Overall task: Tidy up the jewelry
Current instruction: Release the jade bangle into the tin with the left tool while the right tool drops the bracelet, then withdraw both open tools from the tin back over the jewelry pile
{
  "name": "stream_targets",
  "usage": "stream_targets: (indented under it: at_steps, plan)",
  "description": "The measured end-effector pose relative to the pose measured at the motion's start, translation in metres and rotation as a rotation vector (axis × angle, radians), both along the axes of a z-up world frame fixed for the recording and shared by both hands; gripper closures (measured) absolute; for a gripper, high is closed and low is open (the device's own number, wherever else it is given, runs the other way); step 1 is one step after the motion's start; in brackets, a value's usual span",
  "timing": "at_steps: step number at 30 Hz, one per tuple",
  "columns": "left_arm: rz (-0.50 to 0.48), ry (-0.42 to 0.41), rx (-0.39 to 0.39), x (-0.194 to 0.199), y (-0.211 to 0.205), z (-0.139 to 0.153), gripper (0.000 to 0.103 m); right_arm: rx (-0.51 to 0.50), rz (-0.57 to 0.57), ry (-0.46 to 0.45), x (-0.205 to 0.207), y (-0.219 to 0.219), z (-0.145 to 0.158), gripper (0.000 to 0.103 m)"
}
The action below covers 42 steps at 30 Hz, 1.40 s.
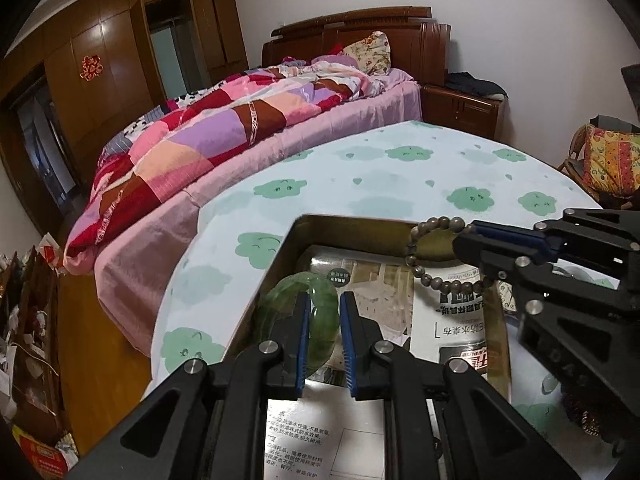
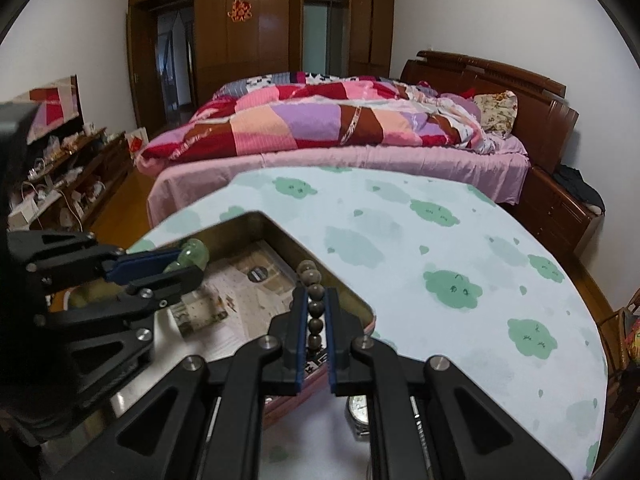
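Note:
An open tin box (image 1: 352, 221) (image 2: 240, 220) lined with printed paper sits on the table. My left gripper (image 1: 325, 302) is shut on a green jade bangle (image 1: 280, 300), one side of the ring clamped between its blue pads, just above the box's near left part. My right gripper (image 2: 316, 300) is shut on a brown bead bracelet (image 2: 308, 270), which hangs over the box's right side. In the left wrist view the right gripper (image 1: 474, 236) comes in from the right with the bracelet (image 1: 438, 224) dangling. In the right wrist view the left gripper (image 2: 182, 260) holds the bangle (image 2: 196, 250).
The round table wears a pale cloth with green clouds (image 1: 400, 176) (image 2: 440, 240). A wristwatch (image 2: 360, 410) lies on it just right of the box. A bed with a patchwork quilt (image 1: 240, 128) stands close behind, a chair (image 1: 608, 160) at the right.

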<state>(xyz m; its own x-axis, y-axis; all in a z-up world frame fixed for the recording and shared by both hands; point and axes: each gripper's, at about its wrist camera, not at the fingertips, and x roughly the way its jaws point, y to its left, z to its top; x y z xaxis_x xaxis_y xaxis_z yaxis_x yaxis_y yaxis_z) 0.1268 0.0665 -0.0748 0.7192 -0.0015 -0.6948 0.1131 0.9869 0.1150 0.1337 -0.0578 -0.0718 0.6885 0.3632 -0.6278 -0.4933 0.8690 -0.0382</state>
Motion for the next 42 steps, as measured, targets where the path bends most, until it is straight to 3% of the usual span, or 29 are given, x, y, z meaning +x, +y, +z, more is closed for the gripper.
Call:
stream_targets:
  at_steps: [8, 11, 12, 13, 15, 16, 42]
  plan:
    - [0.003, 0.006, 0.025, 0.001, -0.002, -0.003, 0.087, -0.026, 0.000, 0.011, 0.000, 0.004, -0.005, 0.091]
    - [0.008, -0.002, 0.023, 0.000, -0.001, 0.000, 0.084, -0.024, -0.009, 0.009, 0.000, 0.003, -0.006, 0.074]
    - [0.013, -0.005, 0.024, -0.001, 0.000, 0.001, 0.075, -0.024, -0.015, 0.009, 0.000, 0.002, -0.007, 0.065]
    - [0.018, -0.011, 0.028, -0.001, 0.000, 0.002, 0.062, -0.020, -0.019, 0.013, 0.001, 0.001, -0.008, 0.063]
    - [0.029, -0.036, 0.039, -0.004, 0.001, 0.005, 0.045, -0.015, -0.018, 0.009, 0.000, 0.000, -0.009, 0.063]
    - [0.036, -0.046, 0.040, -0.005, 0.001, 0.006, 0.044, -0.018, -0.019, 0.007, 0.000, 0.001, -0.009, 0.063]
    - [0.076, -0.037, 0.019, -0.042, 0.000, 0.013, 0.040, -0.003, -0.035, 0.014, -0.033, -0.027, -0.001, 0.046]
